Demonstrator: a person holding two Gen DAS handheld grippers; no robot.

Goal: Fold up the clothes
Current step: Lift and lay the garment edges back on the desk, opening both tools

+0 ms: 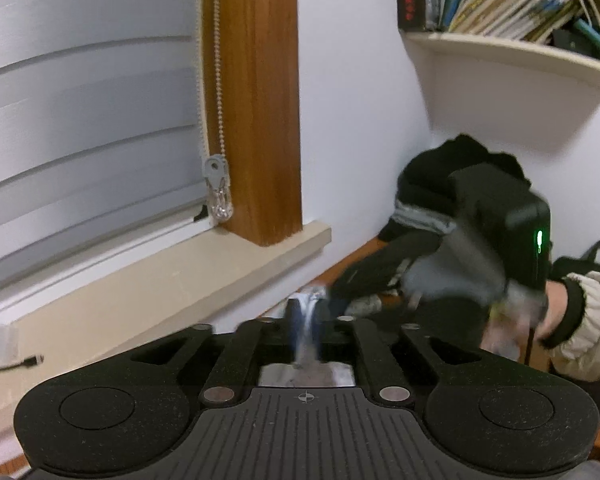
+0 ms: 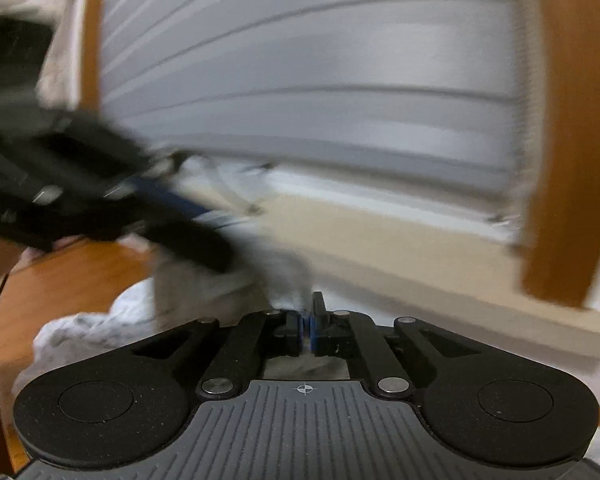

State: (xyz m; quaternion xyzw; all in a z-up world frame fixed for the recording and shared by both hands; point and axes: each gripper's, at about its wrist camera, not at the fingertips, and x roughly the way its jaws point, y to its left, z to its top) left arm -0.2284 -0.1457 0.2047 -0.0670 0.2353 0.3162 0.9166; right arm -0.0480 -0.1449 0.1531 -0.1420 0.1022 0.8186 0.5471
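Observation:
A pale grey garment [image 2: 96,330] lies bunched on the wooden table [image 2: 60,276], with one edge lifted. In the right wrist view my right gripper [image 2: 307,330] is shut on a fold of that cloth, which rises just ahead of the blue pads. In the left wrist view my left gripper [image 1: 306,320] is shut on a pale strip of the same garment [image 1: 305,376]. The two grippers are close together. The right tool's black body [image 1: 500,216], held by a hand [image 1: 556,308], shows blurred at the right.
A window sill [image 1: 180,280], a slatted blind [image 1: 88,120] and a wooden frame post [image 1: 260,100] stand straight ahead. A dark clothes pile [image 1: 432,184] fills the table's far corner under a shelf of books [image 1: 512,4]. Both views are motion-blurred.

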